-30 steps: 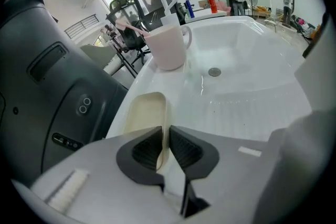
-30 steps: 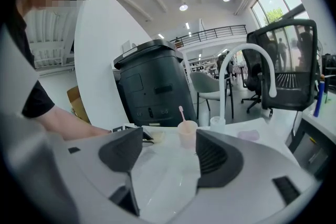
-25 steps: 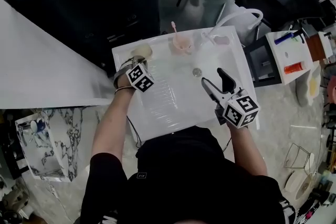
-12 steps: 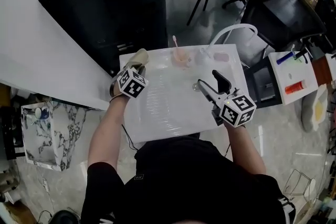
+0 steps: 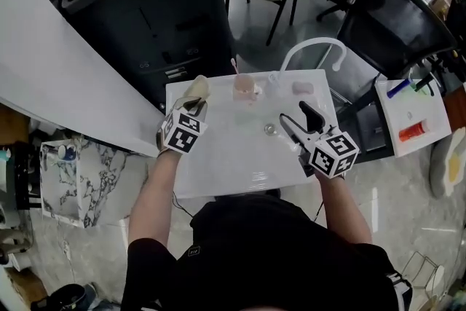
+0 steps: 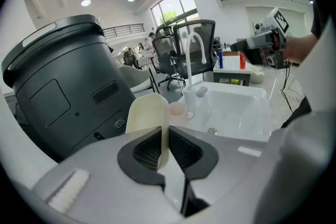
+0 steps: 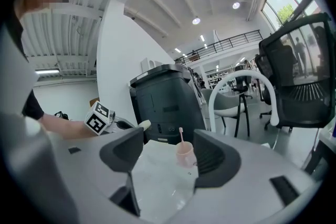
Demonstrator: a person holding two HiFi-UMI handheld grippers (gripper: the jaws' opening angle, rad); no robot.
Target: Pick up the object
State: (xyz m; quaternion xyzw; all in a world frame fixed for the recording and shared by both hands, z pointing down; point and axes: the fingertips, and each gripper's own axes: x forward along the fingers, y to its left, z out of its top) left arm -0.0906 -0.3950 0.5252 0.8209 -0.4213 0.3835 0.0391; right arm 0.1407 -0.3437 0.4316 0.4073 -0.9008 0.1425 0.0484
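My left gripper (image 5: 191, 108) is shut on a cream-coloured curved piece (image 5: 197, 90), held over the back left corner of the white sink (image 5: 218, 178). In the left gripper view the cream piece (image 6: 149, 115) stands upright, its thin edge pinched between the dark pads of my left gripper (image 6: 164, 147). My right gripper (image 5: 295, 113) hovers over the sink's right side, open and empty. In the right gripper view nothing is between the jaws of my right gripper (image 7: 168, 150); the left gripper's marker cube (image 7: 98, 117) shows far off at the left.
A pink cup (image 5: 243, 88) with a toothbrush stands at the sink's back rim, beside a small clear cup (image 5: 273, 81) and a pink soap (image 5: 302, 89). A white arched faucet (image 5: 313, 47) rises behind. The drain (image 5: 269, 129) is mid-basin. A black bin (image 5: 145, 4) stands behind, a white wall (image 5: 58, 84) at the left.
The head view has pulled back and shifted, so the sink looks smaller. Both grippers keep their places over the sink, the left still shut on the cream piece.
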